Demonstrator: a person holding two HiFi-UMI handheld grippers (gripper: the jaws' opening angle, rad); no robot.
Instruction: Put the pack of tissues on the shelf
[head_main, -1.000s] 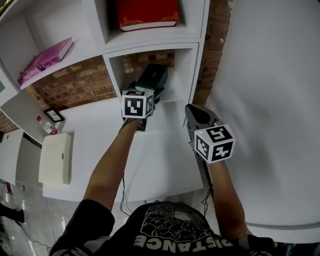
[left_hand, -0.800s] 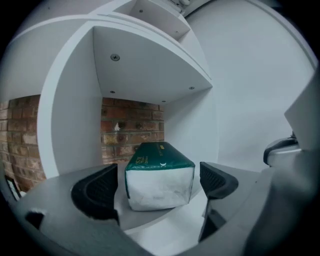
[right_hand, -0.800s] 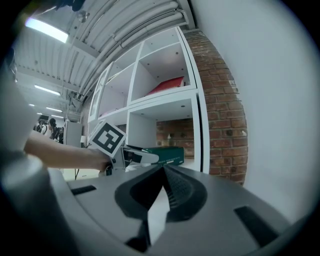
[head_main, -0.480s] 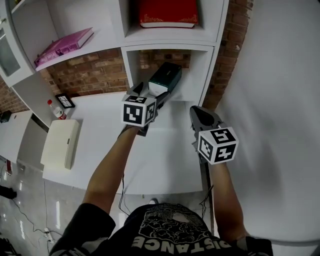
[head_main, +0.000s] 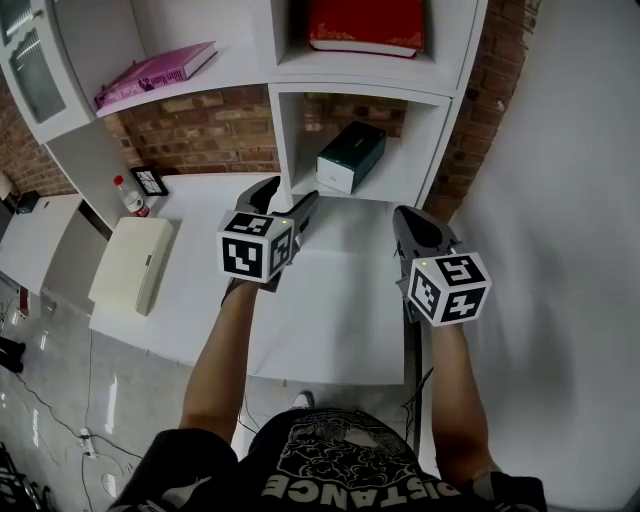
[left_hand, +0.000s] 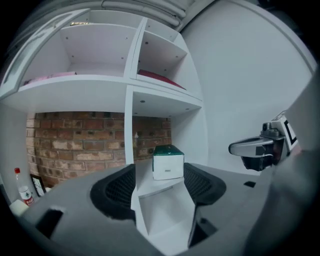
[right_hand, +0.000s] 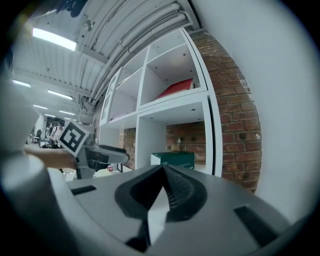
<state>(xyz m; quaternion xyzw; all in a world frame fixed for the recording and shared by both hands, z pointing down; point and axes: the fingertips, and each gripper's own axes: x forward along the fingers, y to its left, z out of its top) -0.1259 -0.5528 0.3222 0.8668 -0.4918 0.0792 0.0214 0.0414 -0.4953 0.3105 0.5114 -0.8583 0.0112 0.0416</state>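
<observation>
The pack of tissues (head_main: 352, 156), dark green on top with a white end, lies on the floor of the lower shelf cubby (head_main: 400, 186). It also shows in the left gripper view as the pack of tissues (left_hand: 167, 161) and in the right gripper view (right_hand: 175, 159). My left gripper (head_main: 285, 203) hovers over the white table in front of the cubby, clear of the pack. Its jaws (left_hand: 159, 187) are closing with nothing between them. My right gripper (head_main: 412, 218) hangs to the right, shut and empty (right_hand: 162, 172).
A red book (head_main: 365, 25) lies in the cubby above, a pink book (head_main: 155, 72) on the shelf to the left. On the white table (head_main: 330, 310) at the left stand a bottle (head_main: 128, 195), a small frame (head_main: 150, 180) and a cream box (head_main: 130, 265). A brick wall backs the shelves.
My left gripper has drawn back out of the cubby toward me, leaving the pack on the shelf, and its jaws have narrowed. The right gripper has barely moved.
</observation>
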